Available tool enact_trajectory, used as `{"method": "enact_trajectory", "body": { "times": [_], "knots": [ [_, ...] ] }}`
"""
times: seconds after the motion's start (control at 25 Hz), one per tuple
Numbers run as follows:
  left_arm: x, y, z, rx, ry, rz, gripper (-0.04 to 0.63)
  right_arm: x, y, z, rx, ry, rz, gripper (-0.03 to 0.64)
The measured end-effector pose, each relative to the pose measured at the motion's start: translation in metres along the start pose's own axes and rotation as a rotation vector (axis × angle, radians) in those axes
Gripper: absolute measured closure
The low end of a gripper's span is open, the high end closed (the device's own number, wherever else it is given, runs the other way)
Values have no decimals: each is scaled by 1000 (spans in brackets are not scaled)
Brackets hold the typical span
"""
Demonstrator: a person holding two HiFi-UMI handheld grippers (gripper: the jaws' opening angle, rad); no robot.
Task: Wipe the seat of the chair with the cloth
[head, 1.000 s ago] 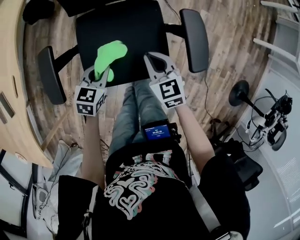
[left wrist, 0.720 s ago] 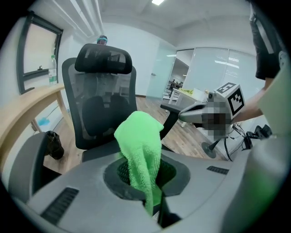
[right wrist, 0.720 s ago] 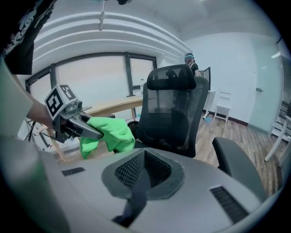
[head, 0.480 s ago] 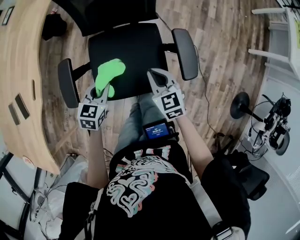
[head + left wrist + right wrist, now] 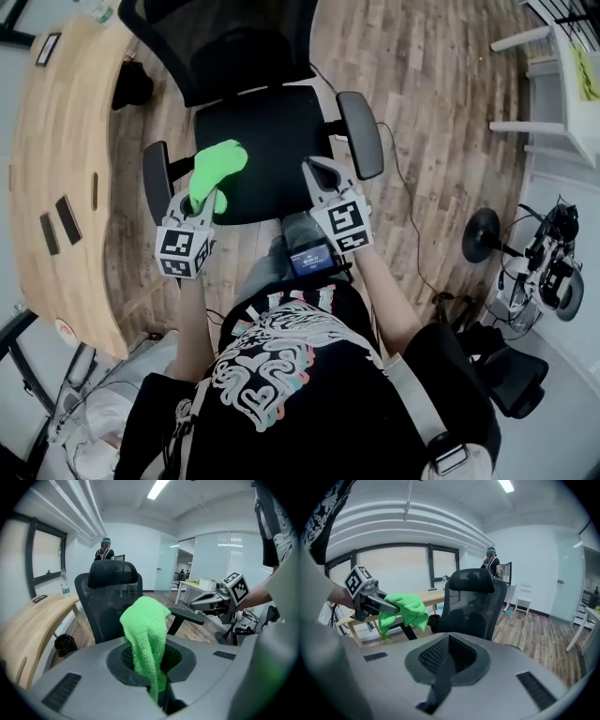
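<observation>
One office chair (image 5: pixel 267 141) with two armrests (image 5: pixel 360 134), one green cloth (image 5: pixel 217 167), one wooden desk (image 5: pixel 61 197), two grippers: left gripper (image 5: pixel 206 195), right gripper (image 5: pixel 316 172)

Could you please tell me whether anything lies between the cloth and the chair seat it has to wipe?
Nothing visible does. The left claw holds the cloth over the front left part of the seat, and the seat is bare. The armrests stand off to the sides.
</observation>
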State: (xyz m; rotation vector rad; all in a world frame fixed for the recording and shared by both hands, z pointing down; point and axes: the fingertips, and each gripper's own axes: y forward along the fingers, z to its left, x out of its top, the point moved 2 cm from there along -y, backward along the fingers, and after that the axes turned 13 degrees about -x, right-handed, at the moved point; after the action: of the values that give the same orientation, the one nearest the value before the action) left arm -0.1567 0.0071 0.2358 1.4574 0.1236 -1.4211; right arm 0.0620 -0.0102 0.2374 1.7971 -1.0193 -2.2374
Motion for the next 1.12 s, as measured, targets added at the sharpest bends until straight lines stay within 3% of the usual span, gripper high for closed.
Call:
{"method": "enact_trajectory", "body": {
  "times": [0.68, 1.12],
  "knots": [
    [75, -54, -24, 21, 73, -128, 568, 61, -44, -8, -38, 20, -86, 614],
    [88, -70, -28, 26, 131, -152, 568, 75, -51, -12, -73, 12, -126, 614]
  ]
}}
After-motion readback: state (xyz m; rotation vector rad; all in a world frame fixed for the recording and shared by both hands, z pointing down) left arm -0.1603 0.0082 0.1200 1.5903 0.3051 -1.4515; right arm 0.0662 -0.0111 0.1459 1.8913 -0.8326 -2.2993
